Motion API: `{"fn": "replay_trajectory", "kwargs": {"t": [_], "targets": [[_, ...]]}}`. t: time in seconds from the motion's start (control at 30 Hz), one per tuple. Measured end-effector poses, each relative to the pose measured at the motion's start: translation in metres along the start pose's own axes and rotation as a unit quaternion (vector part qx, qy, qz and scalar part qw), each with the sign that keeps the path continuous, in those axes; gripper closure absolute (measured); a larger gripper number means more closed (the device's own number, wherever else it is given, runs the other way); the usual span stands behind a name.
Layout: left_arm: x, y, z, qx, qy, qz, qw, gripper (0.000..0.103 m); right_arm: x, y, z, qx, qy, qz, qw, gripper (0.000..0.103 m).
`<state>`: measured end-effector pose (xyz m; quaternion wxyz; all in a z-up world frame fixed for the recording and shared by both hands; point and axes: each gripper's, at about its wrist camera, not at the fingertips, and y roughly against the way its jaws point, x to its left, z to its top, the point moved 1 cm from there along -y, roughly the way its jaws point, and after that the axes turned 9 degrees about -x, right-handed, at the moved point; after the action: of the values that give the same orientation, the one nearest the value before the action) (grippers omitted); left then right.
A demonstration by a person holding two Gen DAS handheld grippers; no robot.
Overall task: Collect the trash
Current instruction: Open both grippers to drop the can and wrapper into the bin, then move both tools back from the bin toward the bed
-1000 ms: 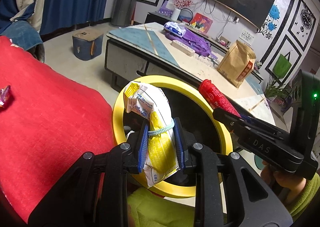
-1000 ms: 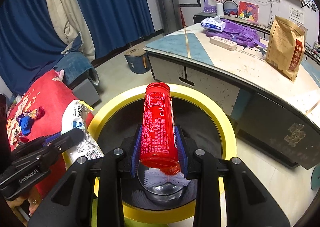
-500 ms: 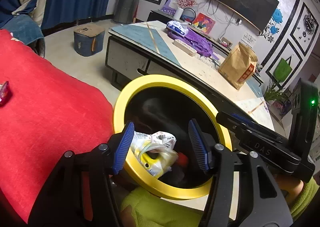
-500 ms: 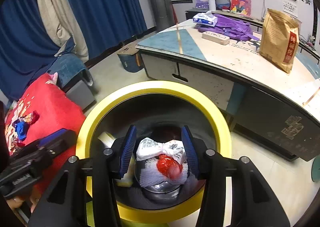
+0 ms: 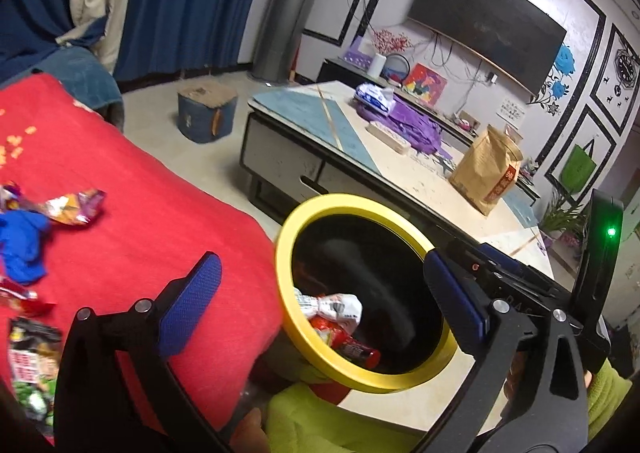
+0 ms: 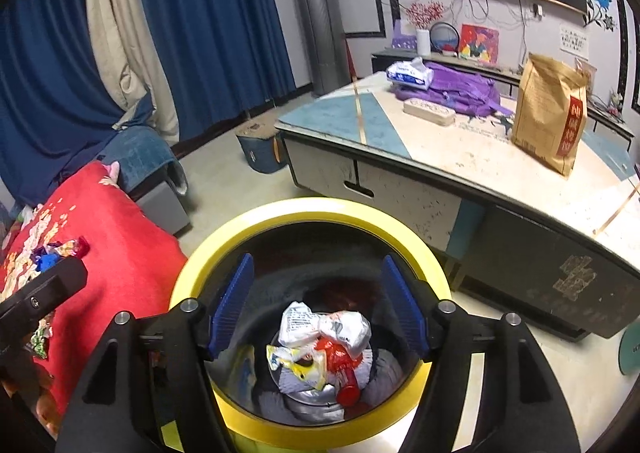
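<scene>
The yellow-rimmed bin stands on the floor just beside the red blanket, probably so that the trash lying there is near. More wrappers wait on the blanket. The right gripper hangs over the bin mouth, jaws apart with nothing between them; the left gripper stands very wide, also empty. Both have just been opening: earlier they held a red tube and a yellow-white packet, which now lie inside the bin.
</scene>
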<state>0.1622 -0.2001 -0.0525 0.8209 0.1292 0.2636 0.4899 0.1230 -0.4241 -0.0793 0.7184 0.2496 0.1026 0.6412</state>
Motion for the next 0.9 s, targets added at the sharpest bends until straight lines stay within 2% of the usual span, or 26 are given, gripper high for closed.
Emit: {"fn": "replay_trajectory", "kwargs": {"t": [0.4, 0.67, 0.9], "targets": [[0.014, 0.044, 0.015, -0.049, -0.019, 0.042, 0.9977, 0.011, 0.04, 0.033, 0.015, -0.047, 0.03, 0.049, 0.997, 0.034], [0.03, 0.065, 0.022, -0.081, -0.013, 0.064, 0.9946, 0.011, 0.063, 0.043, 0.016, -0.055, 0.046, 0.073, 0.995, 0.034], [0.047, 0.076, 0.026, -0.091, -0.002, 0.084, 0.9923, 0.011, 0.082, 0.048, 0.017, -0.058, 0.055, 0.093, 0.993, 0.034]]}}
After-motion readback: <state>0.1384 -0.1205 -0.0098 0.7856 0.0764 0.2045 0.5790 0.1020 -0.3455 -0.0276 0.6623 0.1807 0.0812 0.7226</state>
